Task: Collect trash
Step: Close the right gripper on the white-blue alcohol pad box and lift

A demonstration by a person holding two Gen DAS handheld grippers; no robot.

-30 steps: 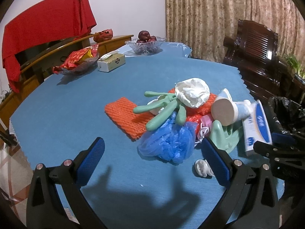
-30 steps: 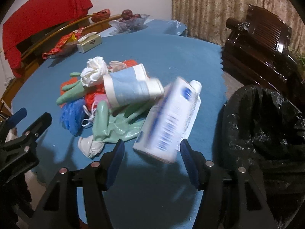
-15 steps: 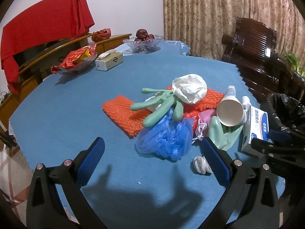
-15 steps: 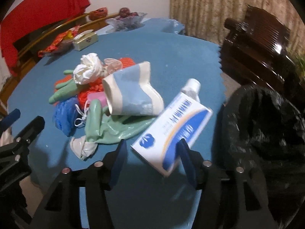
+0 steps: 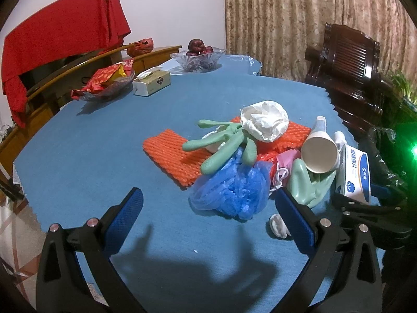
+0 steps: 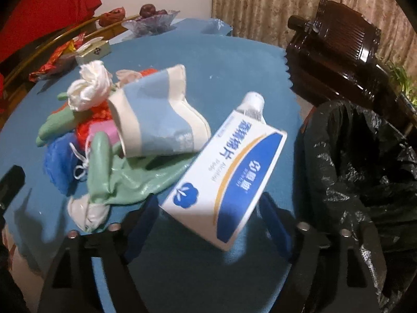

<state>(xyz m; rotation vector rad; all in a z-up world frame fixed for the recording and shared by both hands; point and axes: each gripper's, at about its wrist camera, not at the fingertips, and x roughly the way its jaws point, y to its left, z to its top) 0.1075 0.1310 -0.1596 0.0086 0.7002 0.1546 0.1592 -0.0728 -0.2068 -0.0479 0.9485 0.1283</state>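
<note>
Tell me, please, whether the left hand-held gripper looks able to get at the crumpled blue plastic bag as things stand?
Probably yes. The left hand-held gripper stands open, and the crumpled blue plastic bag lies just ahead of its fingertips at the near edge of the pile, with only bare blue tablecloth between them.

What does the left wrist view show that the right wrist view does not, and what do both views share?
Only the left wrist view shows the flat orange foam net spread on the cloth, and the open left gripper over bare cloth. Only the right wrist view shows the wide mouth of the black plastic trash bag. Both show the white and blue cardboard box, now between the right gripper fingers, whose jaws have just been opening, and the paper cup.
</note>
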